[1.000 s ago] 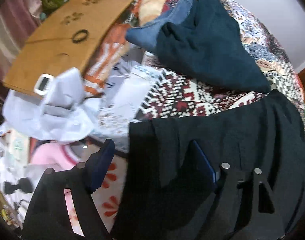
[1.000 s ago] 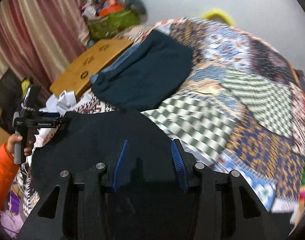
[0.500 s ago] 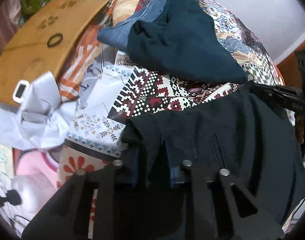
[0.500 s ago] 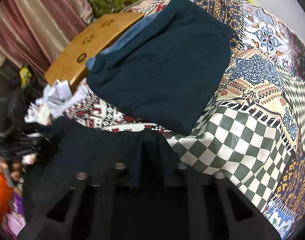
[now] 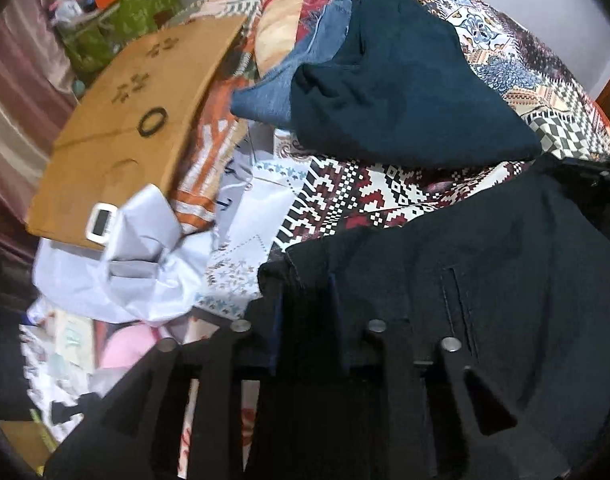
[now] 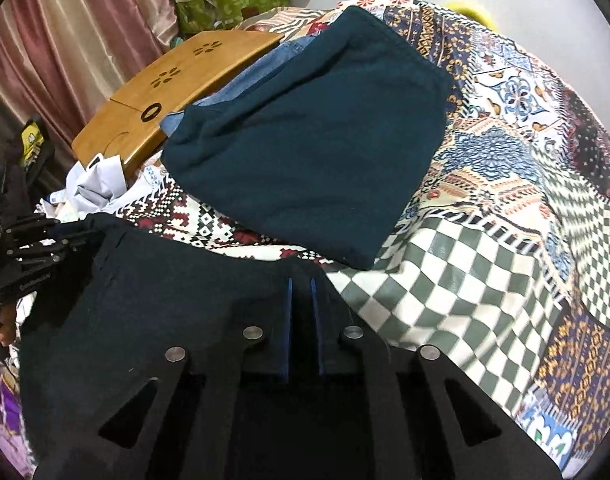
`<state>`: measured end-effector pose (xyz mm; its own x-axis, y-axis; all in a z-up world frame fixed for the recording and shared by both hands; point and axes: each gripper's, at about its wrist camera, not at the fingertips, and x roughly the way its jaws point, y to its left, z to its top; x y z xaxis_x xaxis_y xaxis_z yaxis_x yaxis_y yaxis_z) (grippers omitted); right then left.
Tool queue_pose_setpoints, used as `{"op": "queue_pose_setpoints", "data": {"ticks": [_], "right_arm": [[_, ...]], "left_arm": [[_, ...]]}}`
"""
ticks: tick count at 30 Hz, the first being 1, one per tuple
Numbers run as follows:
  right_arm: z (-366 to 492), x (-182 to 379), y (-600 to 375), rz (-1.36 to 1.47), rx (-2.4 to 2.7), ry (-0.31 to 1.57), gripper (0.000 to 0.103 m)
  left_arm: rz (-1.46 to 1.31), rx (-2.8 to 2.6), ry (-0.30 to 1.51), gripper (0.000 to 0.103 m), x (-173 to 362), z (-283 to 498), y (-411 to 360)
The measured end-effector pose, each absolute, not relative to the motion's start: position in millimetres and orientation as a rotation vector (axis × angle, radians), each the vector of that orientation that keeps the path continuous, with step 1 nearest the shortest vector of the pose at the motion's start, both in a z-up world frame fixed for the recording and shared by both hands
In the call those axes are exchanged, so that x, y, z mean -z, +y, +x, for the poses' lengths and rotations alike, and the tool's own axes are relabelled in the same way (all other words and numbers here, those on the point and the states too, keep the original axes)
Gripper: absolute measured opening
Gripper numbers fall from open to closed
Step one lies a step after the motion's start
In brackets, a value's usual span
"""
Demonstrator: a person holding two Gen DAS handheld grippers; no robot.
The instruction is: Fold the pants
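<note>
In the left wrist view the left gripper (image 5: 305, 300) is clamped on a bunched corner of the dark pants (image 5: 485, 300) — its jaws have just eased a little wider, cloth between them — and the pants spread to the right over the patterned bedspread (image 5: 369, 196), near a folded teal garment (image 5: 405, 92) and a wooden lap table (image 5: 137, 120). In the right wrist view the right gripper (image 6: 301, 304) pinches the pants' (image 6: 165, 300) opposite corner, fingers nearly together on the fabric — the pants lie at the near edge of the bedspread (image 6: 465, 272), just below the teal garment (image 6: 313, 140).
</note>
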<state>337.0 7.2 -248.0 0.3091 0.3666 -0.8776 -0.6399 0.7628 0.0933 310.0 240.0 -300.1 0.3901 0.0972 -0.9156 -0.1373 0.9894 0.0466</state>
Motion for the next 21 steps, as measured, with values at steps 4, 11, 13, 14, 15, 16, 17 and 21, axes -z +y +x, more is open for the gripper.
{"op": "queue_pose_setpoints", "data": {"ticks": [4, 11, 13, 14, 15, 16, 17, 21], "right_arm": [[319, 223, -15, -0.248, -0.693, 1.020, 0.018], [266, 187, -63, -0.243, -0.702, 0.919, 0.033], [250, 183, -77, -0.240, -0.702, 0.900, 0.037], [241, 184, -82, -0.238, -0.698, 0.893, 0.039], [235, 185, -88, -0.239, -0.692, 0.890, 0.040], [227, 186, -95, -0.240, -0.687, 0.888, 0.041], [220, 188, -102, -0.242, -0.682, 0.888, 0.041], [200, 199, -123, -0.239, -0.663, 0.897, 0.041]], "left_arm": [[-0.057, -0.188, 1.113, 0.056, 277, 285, 244], [-0.214, -0.222, 1.075, 0.084, 250, 229, 256], [-0.264, -0.226, 1.091, 0.084, 253, 215, 258], [-0.289, -0.233, 1.099, 0.084, 256, 208, 258], [-0.320, -0.243, 1.111, 0.084, 260, 200, 260], [-0.341, -0.248, 1.122, 0.084, 264, 193, 259], [-0.359, -0.249, 1.135, 0.084, 267, 189, 259], [-0.473, -0.249, 1.202, 0.084, 287, 172, 257]]}}
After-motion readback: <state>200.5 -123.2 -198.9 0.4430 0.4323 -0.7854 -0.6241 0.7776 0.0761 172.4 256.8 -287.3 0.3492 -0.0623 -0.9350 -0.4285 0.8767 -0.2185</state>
